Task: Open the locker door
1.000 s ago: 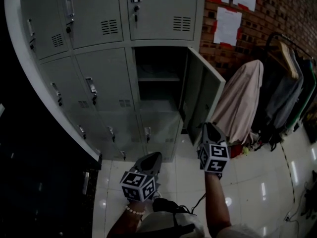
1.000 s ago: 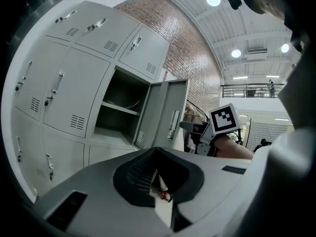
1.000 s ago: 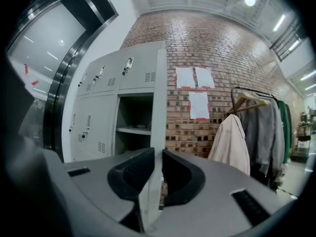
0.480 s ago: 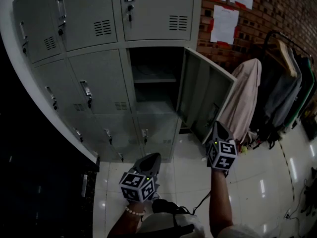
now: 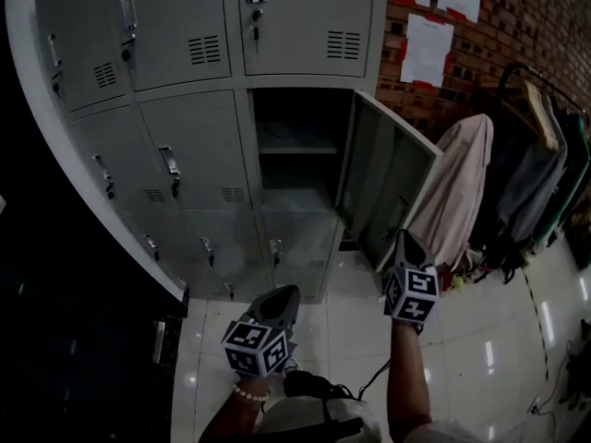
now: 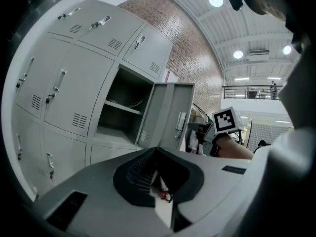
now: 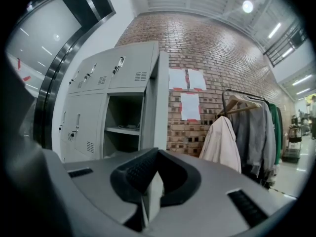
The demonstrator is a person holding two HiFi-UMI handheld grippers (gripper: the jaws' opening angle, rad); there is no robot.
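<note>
Left tool [image 5: 284, 295] and right tool [image 5: 404, 240] sit closed, empty; one locker door [image 5: 383, 187] stands open.

Two claws: the left claw [image 5: 284, 291] and the right claw [image 5: 404, 238]. Ahead of them, one open locker door [image 5: 383, 187]. Beyond the right claw, three paper sheets [image 7: 190, 106].

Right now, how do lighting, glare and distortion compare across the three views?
Head view: dim, left edge nearly black, lamp reflections glare on the floor tiles. Left gripper view: brighter, strong fisheye bows the lockers, ceiling lamps blown out. Right gripper view: evenly lit, brick wall curved, dark vignette around the rim.
</note>
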